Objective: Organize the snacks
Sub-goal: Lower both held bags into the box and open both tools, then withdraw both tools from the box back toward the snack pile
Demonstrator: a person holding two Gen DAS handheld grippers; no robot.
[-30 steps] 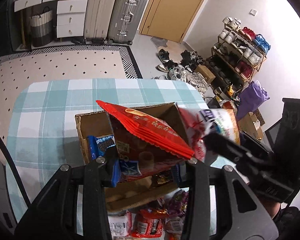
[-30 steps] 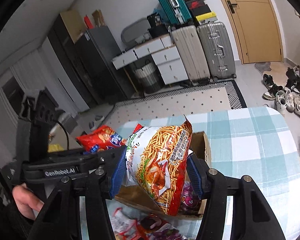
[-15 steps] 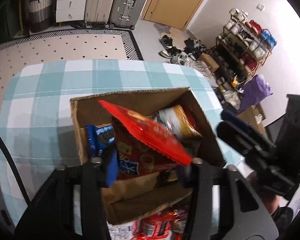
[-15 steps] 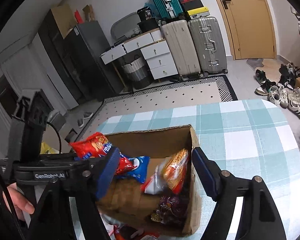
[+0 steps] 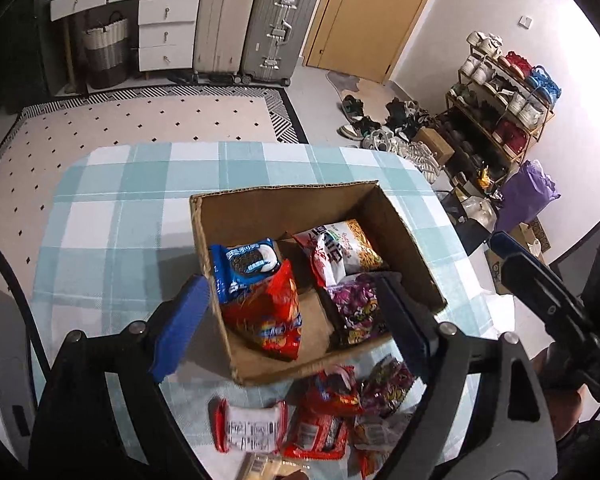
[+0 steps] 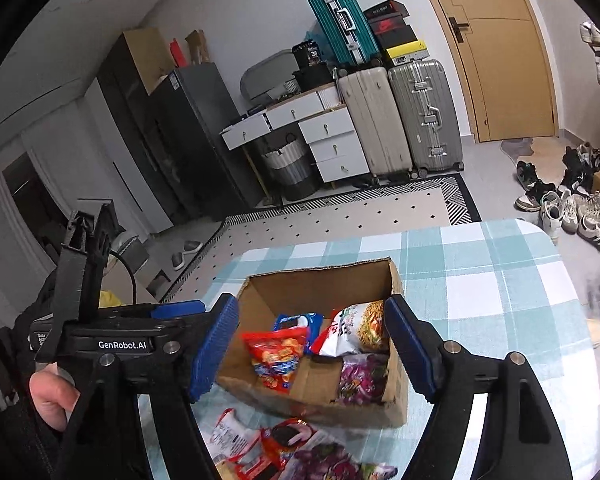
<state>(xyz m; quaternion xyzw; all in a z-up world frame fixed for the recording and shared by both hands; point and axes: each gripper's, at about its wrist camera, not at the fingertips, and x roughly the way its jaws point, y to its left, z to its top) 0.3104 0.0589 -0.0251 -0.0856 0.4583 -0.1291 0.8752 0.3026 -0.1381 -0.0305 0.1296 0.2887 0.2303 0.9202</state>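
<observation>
Two grippers are seen spread wide, with nothing held between their blue pads. The left gripper is held above the near end of the box, its fingers framing the red bag and purple bag without touching them. The right gripper is likewise held empty above the box, and the left gripper is seen at 9 o'clock of it.

Four packs are lodged inside the box: a blue cookie pack at 10 o'clock, the red bag just below it, a noodle bag at 2 o'clock, and the purple bag at 4 o'clock. More snacks are left on the checked table at 6 o'clock, just outside the near wall of the box. Suitcases are seen well beyond, at 12 o'clock.
</observation>
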